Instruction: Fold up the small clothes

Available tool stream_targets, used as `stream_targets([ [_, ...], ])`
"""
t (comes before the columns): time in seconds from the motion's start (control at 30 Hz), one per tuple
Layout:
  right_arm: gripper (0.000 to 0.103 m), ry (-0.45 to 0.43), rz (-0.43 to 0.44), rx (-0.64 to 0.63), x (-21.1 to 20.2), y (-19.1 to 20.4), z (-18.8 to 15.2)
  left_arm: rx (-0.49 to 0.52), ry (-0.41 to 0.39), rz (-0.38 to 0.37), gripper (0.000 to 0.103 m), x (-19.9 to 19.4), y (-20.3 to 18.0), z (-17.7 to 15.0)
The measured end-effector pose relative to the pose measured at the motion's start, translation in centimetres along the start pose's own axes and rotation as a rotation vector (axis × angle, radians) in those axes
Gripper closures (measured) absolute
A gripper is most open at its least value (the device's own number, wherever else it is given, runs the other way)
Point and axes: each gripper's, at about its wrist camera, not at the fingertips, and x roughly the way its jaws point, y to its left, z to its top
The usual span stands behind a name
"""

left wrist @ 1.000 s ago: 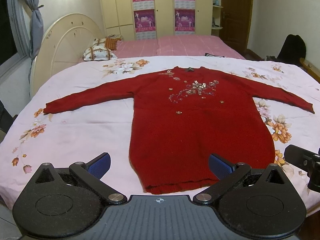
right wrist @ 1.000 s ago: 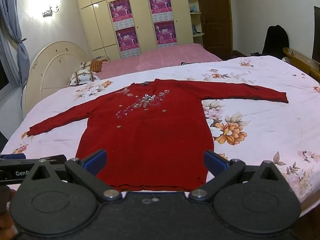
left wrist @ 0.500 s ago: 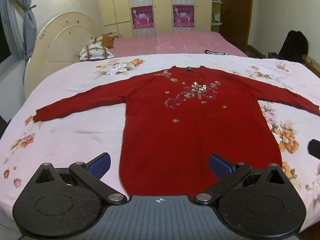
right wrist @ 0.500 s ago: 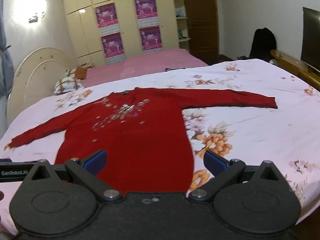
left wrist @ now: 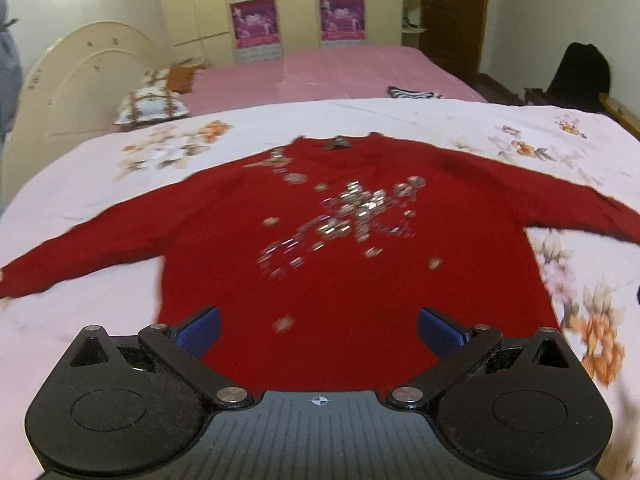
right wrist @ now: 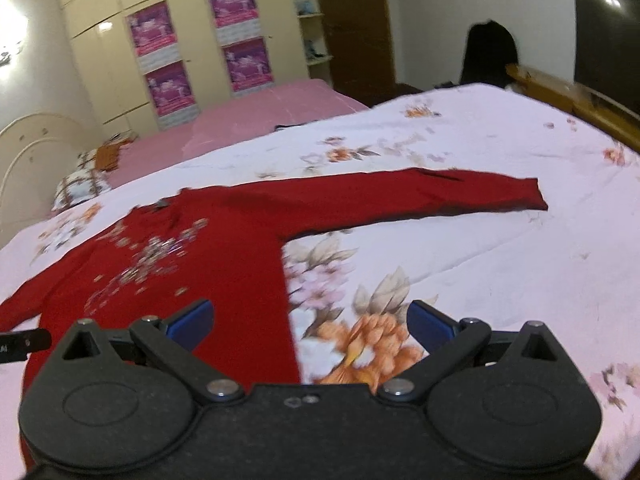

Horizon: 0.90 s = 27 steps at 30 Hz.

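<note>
MOVED: I advanced both tools over the red sweater (left wrist: 340, 280) | STATE: left gripper (left wrist: 319, 330) and right gripper (right wrist: 310, 322) wide, empty | STEP: approach | NEXT: grasp right sleeve (right wrist: 440, 196) at 1 o'clock, fold inward.

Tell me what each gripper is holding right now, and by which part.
Nothing is held. The left gripper and the right gripper are both open above the red sweater, which lies spread flat on the bed.

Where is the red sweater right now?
The red sweater lies flat on the flowery bedsheet, sleeves spread wide. In the left wrist view it fills the middle, just past the open left gripper.
</note>
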Motion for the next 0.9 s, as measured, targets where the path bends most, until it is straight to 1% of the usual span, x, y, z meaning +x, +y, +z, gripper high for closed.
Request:
stream_targets([
  [0.03,0.008,0.004,-0.001,0.014,1.2,-0.7,0.4,-0.001,0.004,-0.009,0.000,1.1,-0.5,0.6],
  [0.17,0.015,0.033,-0.024,0.081,5.6,-3.4,2.2,0.006,0.018,-0.024,0.000,5.1,-2.5,2.7],
  [0.23,0.024,0.043,-0.043,0.120,7.8,-5.1,3.2,0.015,0.018,-0.028,0.000,6.9,-3.6,3.6],
  [0.27,0.026,0.046,-0.054,0.143,8.7,-6.0,3.6,0.020,0.018,-0.027,0.000,7.7,-4.0,4.0],
  [0.47,0.027,0.060,-0.154,0.301,13.2,-12.3,5.3,0.045,0.047,-0.041,0.000,12.9,-6.5,6.0],
  [0.57,0.030,0.054,-0.196,0.375,14.7,-15.3,5.8,0.043,0.065,-0.042,0.000,15.1,-7.4,6.8],
  [0.63,0.034,0.051,-0.212,0.422,15.5,-17.0,6.0,0.037,0.070,-0.040,0.000,16.2,-7.8,7.2],
  [0.73,0.040,0.041,-0.232,0.444,16.4,-18.5,6.4,0.038,0.072,-0.030,0.000,17.6,-8.5,7.8],
  [0.9,0.046,0.003,-0.247,0.483,18.3,-20.7,7.8,0.025,0.081,-0.028,0.000,19.0,-8.8,8.6],
])
